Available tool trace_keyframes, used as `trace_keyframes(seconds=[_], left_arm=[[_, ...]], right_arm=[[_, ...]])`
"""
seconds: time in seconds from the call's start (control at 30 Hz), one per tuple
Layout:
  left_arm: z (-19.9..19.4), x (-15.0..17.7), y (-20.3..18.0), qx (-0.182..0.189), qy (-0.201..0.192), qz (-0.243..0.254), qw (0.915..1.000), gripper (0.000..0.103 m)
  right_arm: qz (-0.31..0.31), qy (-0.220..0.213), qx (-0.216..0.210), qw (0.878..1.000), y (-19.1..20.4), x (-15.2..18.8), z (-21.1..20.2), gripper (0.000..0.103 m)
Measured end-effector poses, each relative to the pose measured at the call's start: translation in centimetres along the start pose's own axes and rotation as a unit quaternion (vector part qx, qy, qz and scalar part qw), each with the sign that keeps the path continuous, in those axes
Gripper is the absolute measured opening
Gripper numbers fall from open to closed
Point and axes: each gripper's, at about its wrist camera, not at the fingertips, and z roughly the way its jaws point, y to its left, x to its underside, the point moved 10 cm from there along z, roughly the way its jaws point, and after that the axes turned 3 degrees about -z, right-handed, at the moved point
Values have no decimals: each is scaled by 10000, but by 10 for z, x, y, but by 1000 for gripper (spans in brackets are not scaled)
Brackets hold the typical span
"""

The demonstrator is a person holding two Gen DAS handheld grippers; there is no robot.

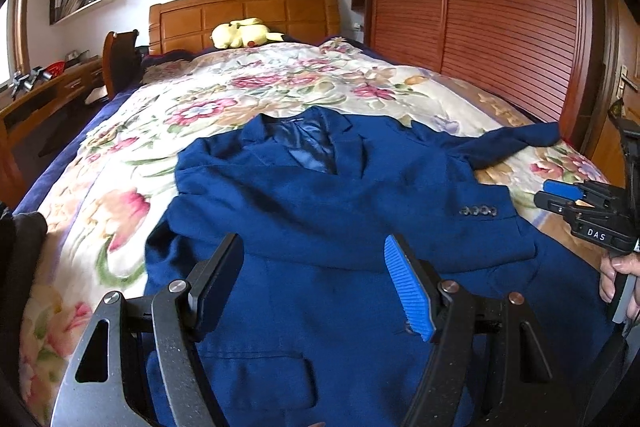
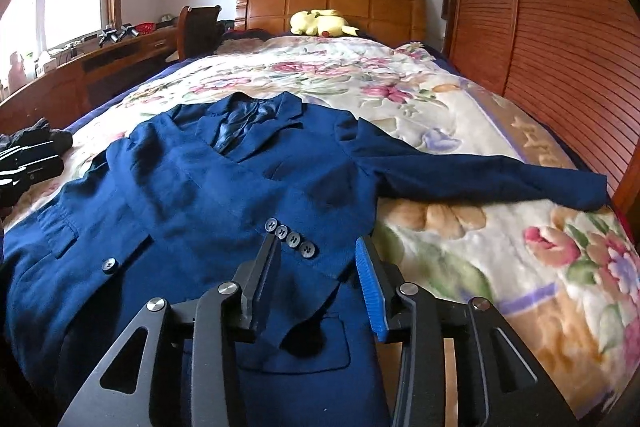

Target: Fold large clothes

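One sleeve lies folded across the dark-blue woollen blazer [image 2: 224,195]; the sleeve at three o'clock stays outstretched. The left gripper [image 1: 316,283] and right gripper [image 2: 318,283] hover with jaws open, holding nothing.

We hold the left gripper [image 1: 314,283] tilted downward, its jaws spread wide with nothing between them. Our right gripper [image 2: 318,279] also tilts down, jaws partly apart and empty, our right hand [image 1: 618,279] wrapped around its handle.

One blue jacket [image 2: 208,195], four cuff buttons [image 2: 289,238] — one front button [image 2: 109,265], one yellow plush toy [image 2: 320,23], two grippers
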Motion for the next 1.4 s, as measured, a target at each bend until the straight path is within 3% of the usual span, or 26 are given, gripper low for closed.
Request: trace_keyframes(seconds=[0.17, 0.33, 0.5, 0.63, 0.7, 0.77, 0.87, 1.17, 1.3, 1.4], left_arm=[[4, 3, -7, 37, 55, 53, 10000, 74], [3, 4, -13, 60, 67, 96, 9999, 74], [1, 1, -16, 110, 51, 70, 9999, 74], [-2, -2, -17, 114, -18, 73, 9999, 74], [-3, -3, -17, 110, -29, 64, 9999, 74], [-5, -5, -15, 112, -40, 54, 9999, 74], [-7, -8, -14, 120, -88, 18, 9999, 74], [-14, -15, -10, 141, -198, -41, 9997, 74], [-18, -16, -7, 172, -249, -98, 9995, 74], [-21, -17, -4, 197, -282, -109, 9993, 74]], right_arm=[[-36, 301, -57, 9995, 0, 10, 14, 42], [-128, 719, -444, 9963, 15, 23, 26, 42], [7, 840, -709, 9939, 20, 32, 23, 42], [-44, 950, -631, 9935, 18, 38, 28, 42], [-58, 1007, -681, 9926, 21, 41, 30, 35], [-103, 986, -836, 9916, 28, 41, 30, 15], [-273, 867, -901, 9918, 34, 36, 22, 5], [-319, 611, -888, 9937, 34, 30, -11, 4], [-398, 553, -561, 9961, 27, 25, -16, 5], [-371, 492, -329, 9976, 18, 16, -13, 18]])
